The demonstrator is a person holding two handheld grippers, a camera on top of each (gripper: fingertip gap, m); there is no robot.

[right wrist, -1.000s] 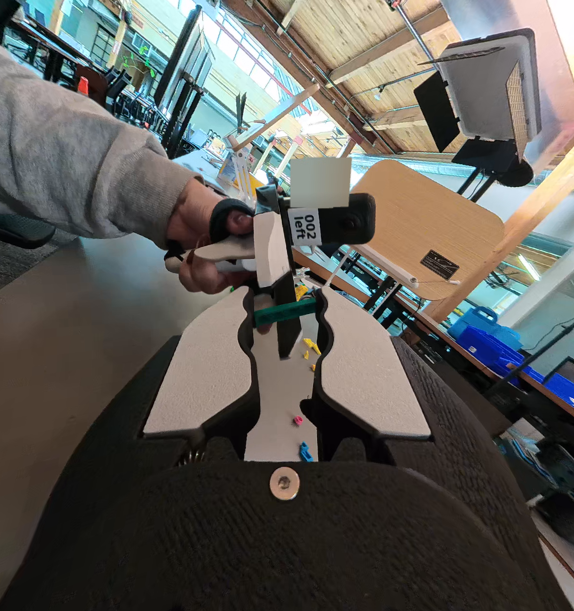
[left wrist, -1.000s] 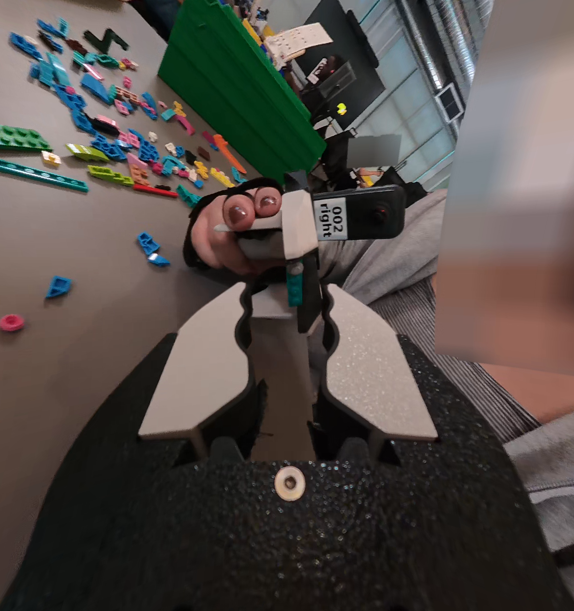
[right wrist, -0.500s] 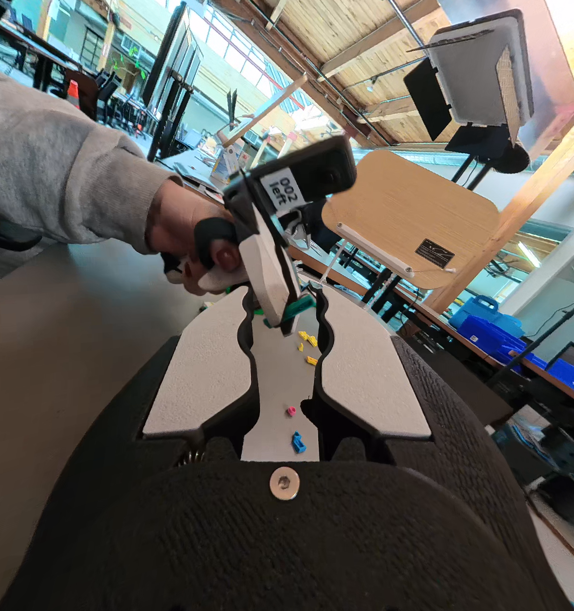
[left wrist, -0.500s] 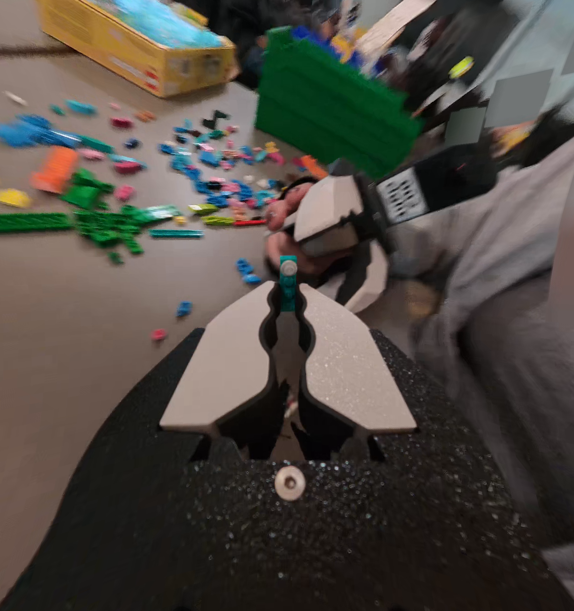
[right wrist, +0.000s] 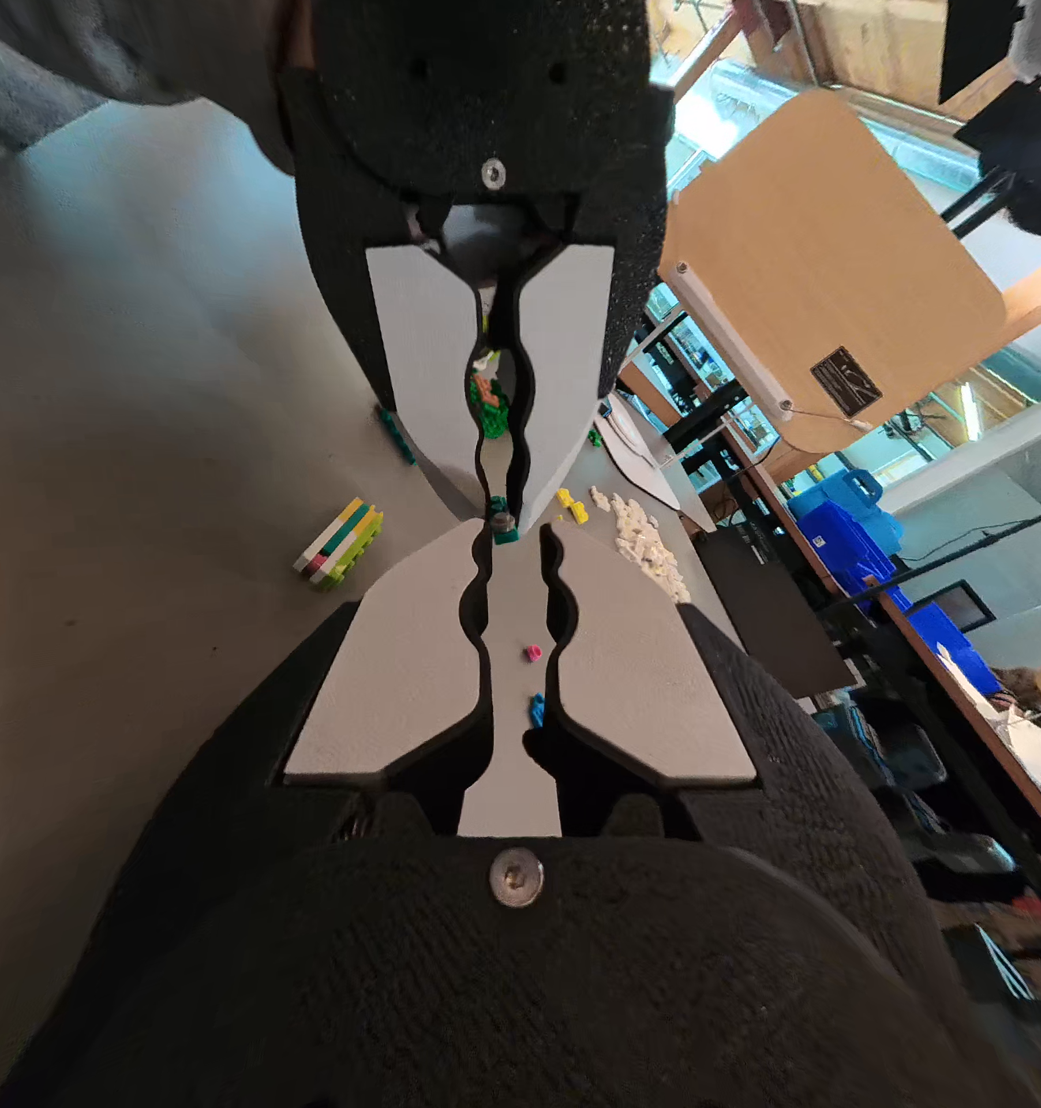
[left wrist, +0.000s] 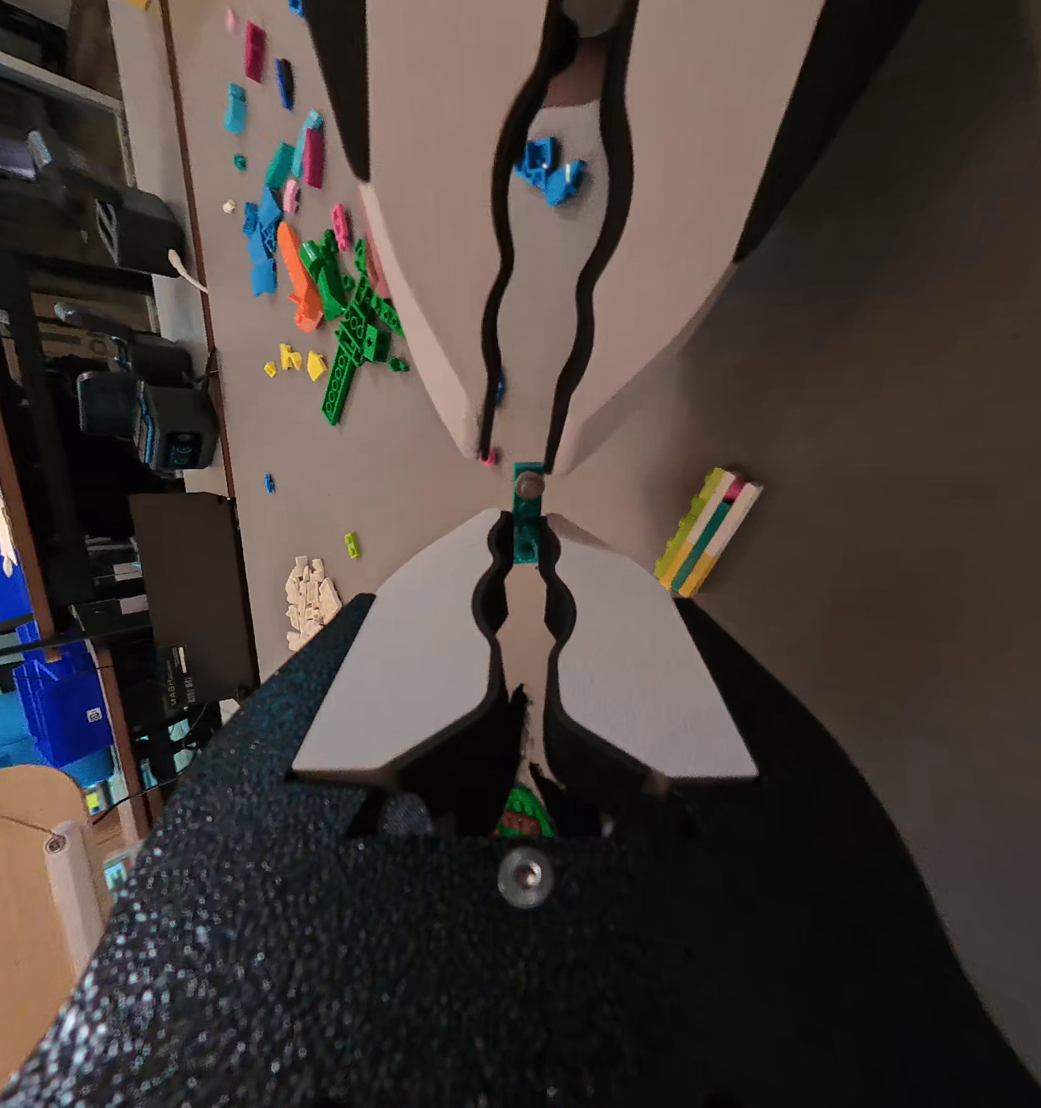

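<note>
The left claw (left wrist: 527, 527) pinches a small teal brick (left wrist: 527, 521) by its lower end, above the grey surface (left wrist: 422, 491). The right claw (right wrist: 515, 539) faces it tip to tip, slightly spread, one fingertip (right wrist: 476, 533) just beside the brick's far end, near a striped block (left wrist: 710, 530)

Each camera rides behind its own gripper, looking forward along the fingers. The two face each other tip to tip, close, low over the grey bench (left wrist: 866, 300). Both views share the striped brick stack (left wrist: 707, 530) (right wrist: 339, 547), white pile (left wrist: 311, 593) (right wrist: 647, 542) and bench surface.
</note>
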